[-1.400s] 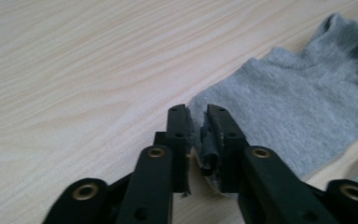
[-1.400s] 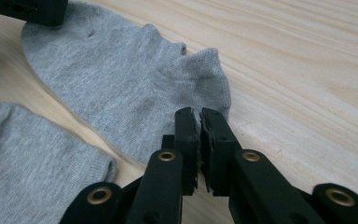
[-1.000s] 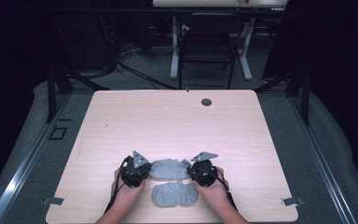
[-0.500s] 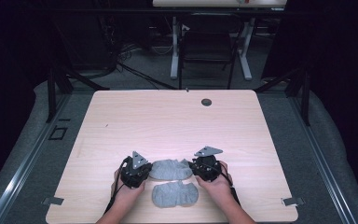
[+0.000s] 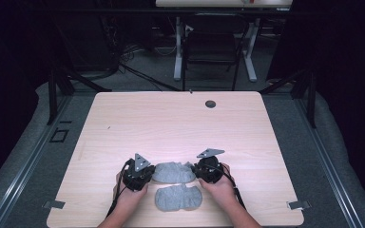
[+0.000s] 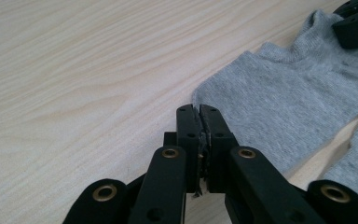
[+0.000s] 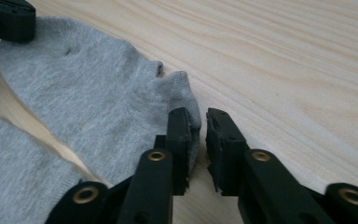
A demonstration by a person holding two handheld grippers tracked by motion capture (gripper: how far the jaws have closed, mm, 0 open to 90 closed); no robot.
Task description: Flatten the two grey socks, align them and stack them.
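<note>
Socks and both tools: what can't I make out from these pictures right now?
- Left tool: jaws closed at the far sock's edge; whether fabric is pinched is hidden between them.
- Right tool: jaws apart; the sock edge lies beside one jaw, contact unclear.
- Near sock: cut off by both tool views' edges.
- High view: jaw tips hidden under the tools.

Two grey ankle socks (image 5: pixel 173 172) (image 5: pixel 178 198) lie flat, side by side, near table edge
</note>
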